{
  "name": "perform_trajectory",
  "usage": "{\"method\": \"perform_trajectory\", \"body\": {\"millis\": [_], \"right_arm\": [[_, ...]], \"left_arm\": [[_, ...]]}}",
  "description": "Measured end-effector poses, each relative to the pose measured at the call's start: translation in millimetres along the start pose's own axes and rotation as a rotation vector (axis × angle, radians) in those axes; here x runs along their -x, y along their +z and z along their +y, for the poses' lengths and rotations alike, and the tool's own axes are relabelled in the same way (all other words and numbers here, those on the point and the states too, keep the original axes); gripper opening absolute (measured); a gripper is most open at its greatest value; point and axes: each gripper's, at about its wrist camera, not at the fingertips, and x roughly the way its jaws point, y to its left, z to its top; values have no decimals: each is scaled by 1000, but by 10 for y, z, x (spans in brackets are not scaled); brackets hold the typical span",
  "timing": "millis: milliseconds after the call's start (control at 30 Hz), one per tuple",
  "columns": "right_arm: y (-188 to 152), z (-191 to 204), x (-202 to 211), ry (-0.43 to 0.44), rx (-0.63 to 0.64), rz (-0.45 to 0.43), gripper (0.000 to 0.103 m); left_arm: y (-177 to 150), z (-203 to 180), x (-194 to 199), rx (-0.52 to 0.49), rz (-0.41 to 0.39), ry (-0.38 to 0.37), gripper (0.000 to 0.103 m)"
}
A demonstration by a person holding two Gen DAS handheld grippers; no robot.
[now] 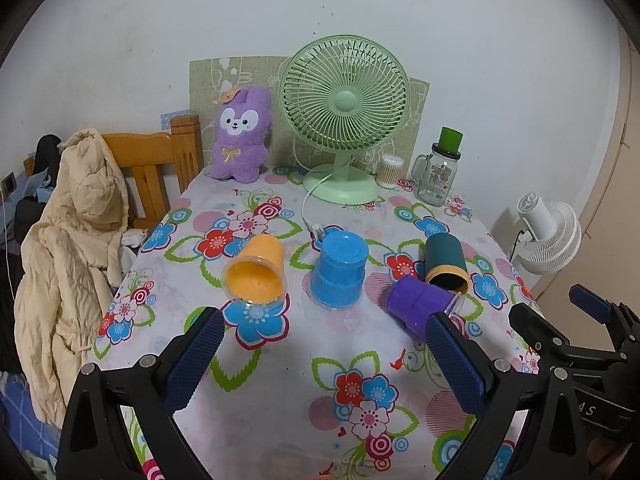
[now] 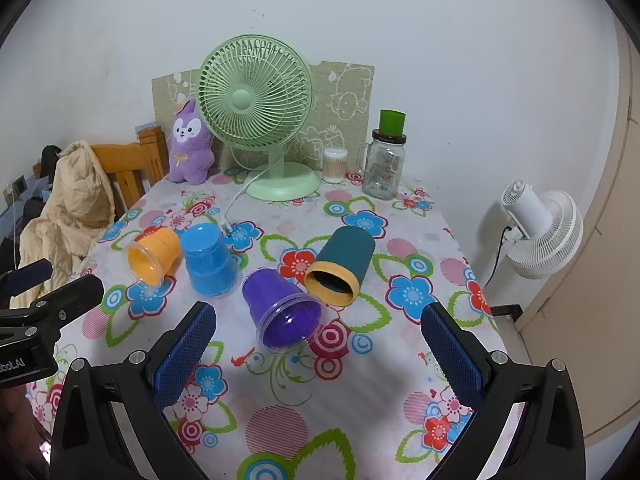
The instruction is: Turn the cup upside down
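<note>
On the counter (image 2: 360,380) only the blue cup (image 2: 209,261) stands inverted; orange (image 2: 154,255), purple (image 2: 282,308) and teal (image 2: 340,266) cups lie sideways, while both grippers, left (image 1: 320,360) and right (image 2: 318,354), hover with jaws spread, empty.

The left hand-held gripper (image 1: 322,344) fills the bottom of its own view, jaws spread wide with nothing between the blue pads (image 1: 195,360). The right hand-held gripper (image 2: 318,334) sits likewise at the bottom of its frame, jaws wide apart and empty. Each also shows at the other view's lower edge.
</note>
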Motion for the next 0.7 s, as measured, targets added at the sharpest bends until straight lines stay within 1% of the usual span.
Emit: {"method": "perform_trajectory", "body": {"millis": [233,700], "right_arm": [[12,10,16,-2,9,-2,103],[2,-4,40,-3,7,3,103]], "left_arm": [[-36,-35,24,-10,-4,-11,102],[5,-21,55,-10,2,-12,102]]}}
